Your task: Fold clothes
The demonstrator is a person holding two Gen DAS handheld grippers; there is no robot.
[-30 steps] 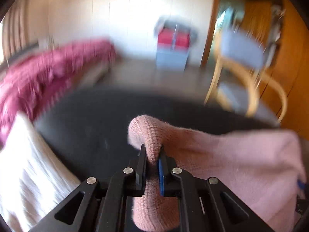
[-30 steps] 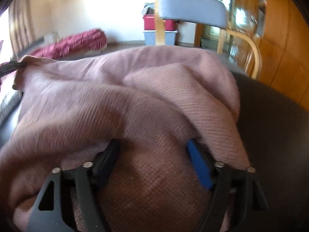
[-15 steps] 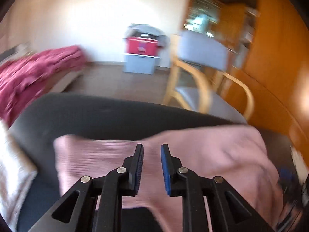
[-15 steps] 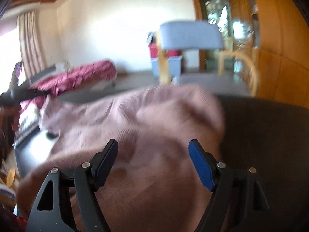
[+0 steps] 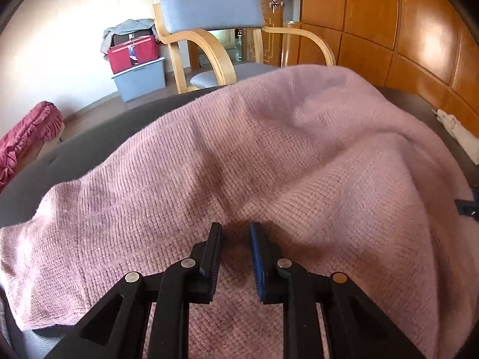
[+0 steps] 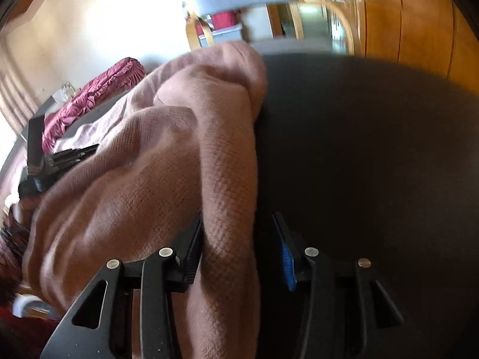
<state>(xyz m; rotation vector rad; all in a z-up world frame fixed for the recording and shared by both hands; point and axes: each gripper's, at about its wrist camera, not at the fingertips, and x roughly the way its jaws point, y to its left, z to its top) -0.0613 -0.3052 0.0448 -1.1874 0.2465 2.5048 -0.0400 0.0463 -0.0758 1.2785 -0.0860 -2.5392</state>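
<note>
Partway, by my guess: sweater (image 5: 269,161) heaped on the dark table (image 6: 374,149).
My left claw (image 5: 235,233) hovers slightly parted, empty; my right claw (image 6: 238,224) is spread astride its edge (rumpled, no neat fold visible).

grey chair (image 5: 209,9) (wooden arms) before orange panelling (image 5: 389,30).

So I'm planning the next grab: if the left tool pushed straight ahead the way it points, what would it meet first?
Most likely the pink knit sweater. The left tool is open just above it, and the knit humps up directly ahead of the fingertips. Depth is unclear, but it would meet that ridge well before the grey chair beyond.
</note>
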